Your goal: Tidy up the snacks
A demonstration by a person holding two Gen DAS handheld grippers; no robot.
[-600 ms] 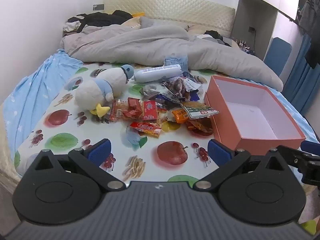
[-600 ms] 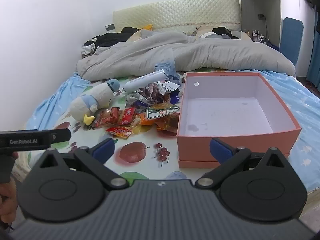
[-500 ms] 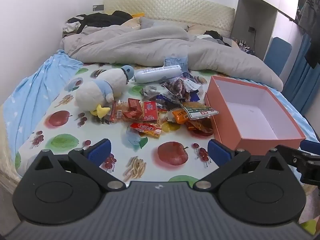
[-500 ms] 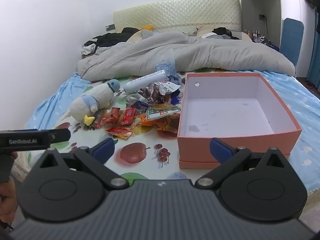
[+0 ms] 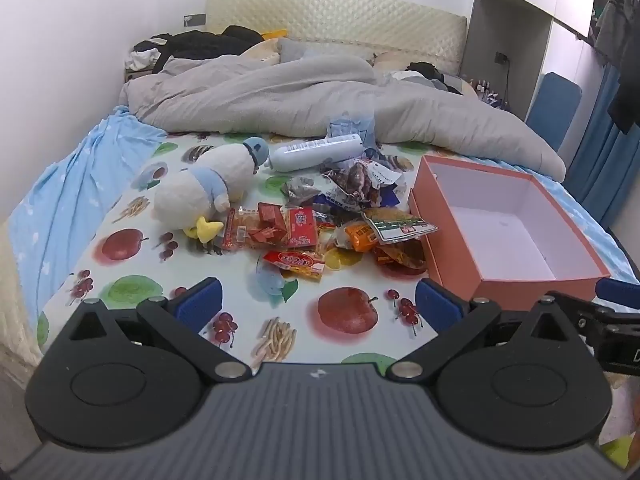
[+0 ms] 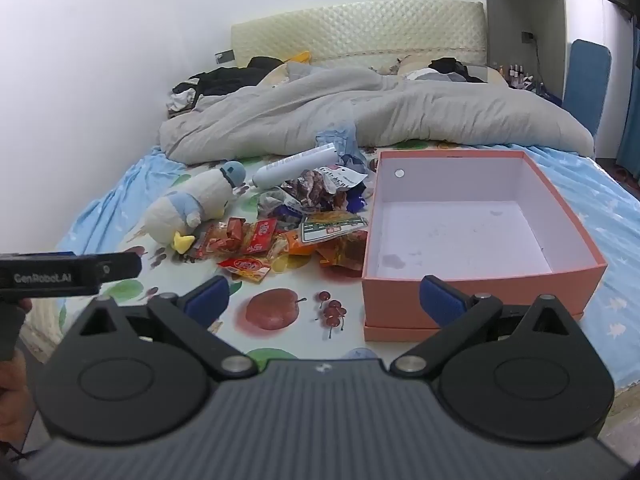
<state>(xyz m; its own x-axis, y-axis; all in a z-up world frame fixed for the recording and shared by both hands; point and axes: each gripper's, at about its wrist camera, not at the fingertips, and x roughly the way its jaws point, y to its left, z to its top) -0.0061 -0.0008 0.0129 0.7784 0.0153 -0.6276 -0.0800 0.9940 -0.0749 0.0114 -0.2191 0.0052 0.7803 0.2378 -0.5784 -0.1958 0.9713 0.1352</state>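
Left wrist view: a plush duck [image 5: 208, 196] lies at ten o'clock on the fruit-print sheet [image 5: 120, 292], a white bottle [image 5: 316, 153] at twelve. The snack packets [image 5: 320, 228] are heaped at centre, just left of the empty orange box [image 5: 516, 280] at two o'clock. Both the left gripper [image 5: 318, 306] and the right gripper [image 6: 324, 298] hang over the near edge, jaws spread wide, grasping nothing.
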